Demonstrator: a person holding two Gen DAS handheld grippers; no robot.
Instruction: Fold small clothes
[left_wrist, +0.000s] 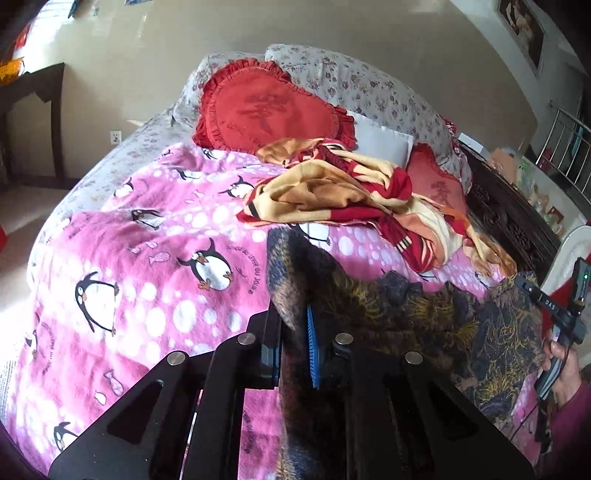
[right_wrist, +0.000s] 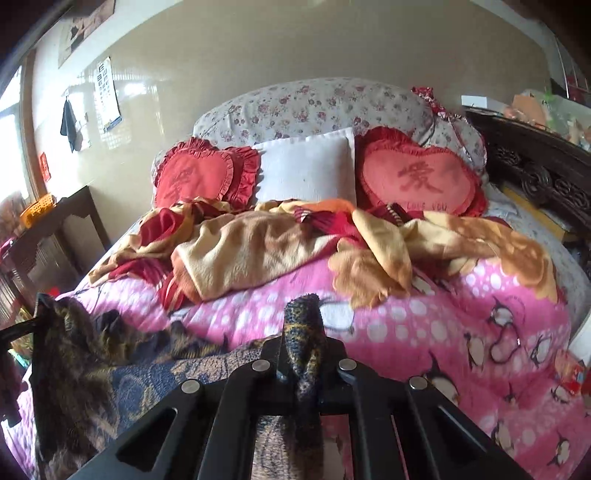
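Bed (right_wrist: 498, 295) under pink penguin blanket (left_wrist: 147, 258): dark patterned garment (left_wrist: 424, 317) stretched left-right above it, long axis between left gripper (left_wrist: 293, 325) and right gripper (right_wrist: 301, 343), both jaws clamped on its corners.

Dark patterned garment (left_wrist: 424, 317): knit fabric in dark blue and brown with yellow-gold motifs. State: unfolded, stretched widthwise above a pink penguin-print blanket (left_wrist: 147, 266). One corner is pinched and stands upright in a bunched peak (right_wrist: 303, 332); the opposite corner is likewise raised (right_wrist: 48, 314). The span between sags in loose wrinkles.
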